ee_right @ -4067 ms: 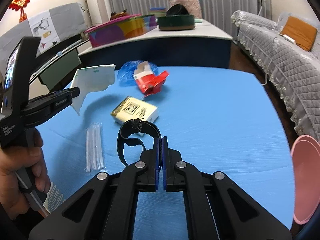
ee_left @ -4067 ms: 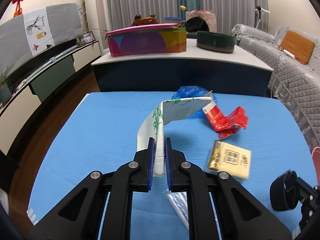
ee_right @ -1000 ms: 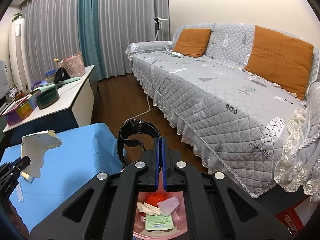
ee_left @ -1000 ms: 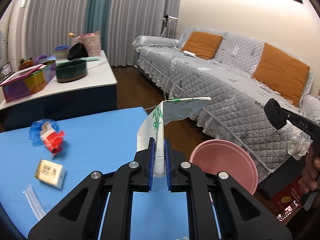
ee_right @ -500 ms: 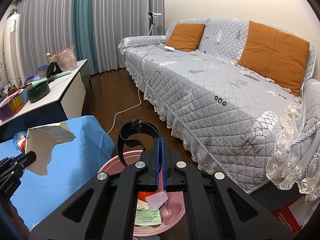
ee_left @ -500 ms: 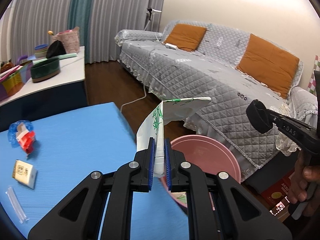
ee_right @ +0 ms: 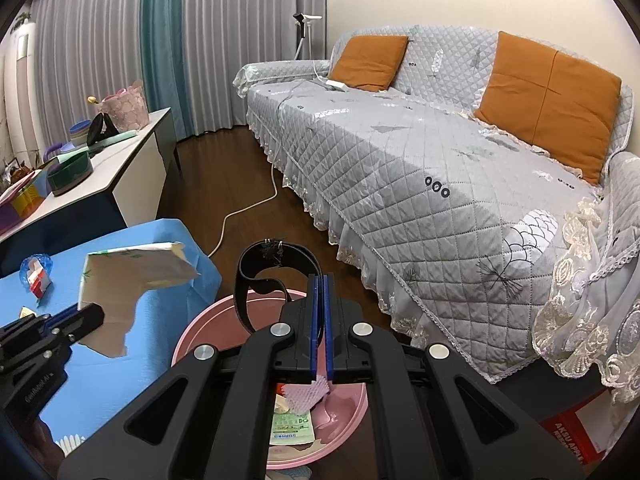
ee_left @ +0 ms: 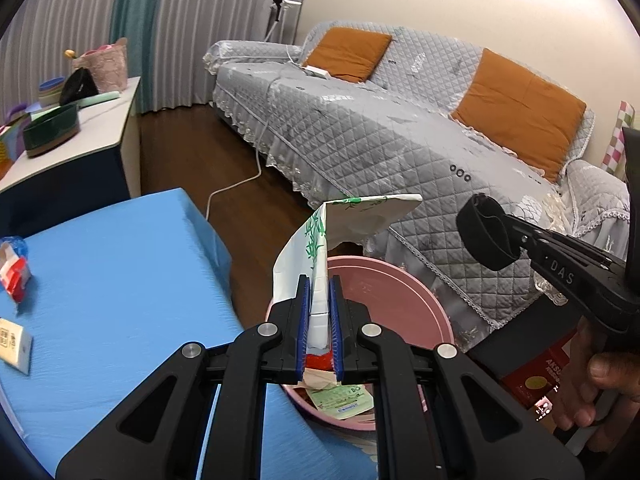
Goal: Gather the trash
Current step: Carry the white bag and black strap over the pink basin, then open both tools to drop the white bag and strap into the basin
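Observation:
My left gripper [ee_left: 319, 280] is shut on a torn white carton piece with green print [ee_left: 352, 220], held above the near rim of the pink basin [ee_left: 420, 292]. It also shows in the right wrist view [ee_right: 132, 272]. My right gripper [ee_right: 319, 280] is shut on a black strap loop [ee_right: 272, 264], held over the pink basin [ee_right: 200, 328]. The strap [ee_left: 486, 236] also shows at the right of the left wrist view. The basin holds paper scraps and a pink piece [ee_right: 306, 394].
The blue table [ee_left: 100, 280] carries a red wrapper [ee_left: 14, 276], a blue bag and a yellow packet [ee_left: 12, 344]. A grey quilted sofa [ee_right: 440, 168] with orange cushions stands beyond the basin. A white cabinet [ee_right: 120, 168] with bowls stands at left. A red box [ee_left: 536, 376] lies on the floor.
Both grippers have swung further right with their loads. The pink basin is now closer and lies right under the carton piece and the strap.

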Demonstrator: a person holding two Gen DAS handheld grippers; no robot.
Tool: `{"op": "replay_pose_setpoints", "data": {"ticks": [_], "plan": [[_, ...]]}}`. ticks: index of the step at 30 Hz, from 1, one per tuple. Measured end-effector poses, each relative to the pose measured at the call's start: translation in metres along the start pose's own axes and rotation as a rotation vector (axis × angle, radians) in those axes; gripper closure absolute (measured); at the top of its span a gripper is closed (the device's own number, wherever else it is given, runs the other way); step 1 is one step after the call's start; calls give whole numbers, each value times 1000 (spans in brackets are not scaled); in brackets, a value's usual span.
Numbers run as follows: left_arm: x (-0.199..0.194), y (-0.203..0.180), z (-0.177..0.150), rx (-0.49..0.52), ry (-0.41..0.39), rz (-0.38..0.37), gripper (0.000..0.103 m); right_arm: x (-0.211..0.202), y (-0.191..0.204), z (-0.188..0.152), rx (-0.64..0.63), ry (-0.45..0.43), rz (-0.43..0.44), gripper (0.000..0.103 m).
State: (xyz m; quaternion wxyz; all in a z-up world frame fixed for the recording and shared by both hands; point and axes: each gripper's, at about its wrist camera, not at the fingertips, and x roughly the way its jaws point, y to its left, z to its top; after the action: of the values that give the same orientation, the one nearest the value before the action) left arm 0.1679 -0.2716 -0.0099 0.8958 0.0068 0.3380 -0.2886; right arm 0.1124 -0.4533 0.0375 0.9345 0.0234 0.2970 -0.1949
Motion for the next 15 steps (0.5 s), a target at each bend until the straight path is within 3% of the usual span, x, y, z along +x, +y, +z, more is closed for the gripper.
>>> {"op": "replay_pose_setpoints", "data": {"ticks": [15], "plan": [[20, -16, 2, 1, 35, -21, 93, 7, 2, -2, 1, 17, 14, 100]]}}
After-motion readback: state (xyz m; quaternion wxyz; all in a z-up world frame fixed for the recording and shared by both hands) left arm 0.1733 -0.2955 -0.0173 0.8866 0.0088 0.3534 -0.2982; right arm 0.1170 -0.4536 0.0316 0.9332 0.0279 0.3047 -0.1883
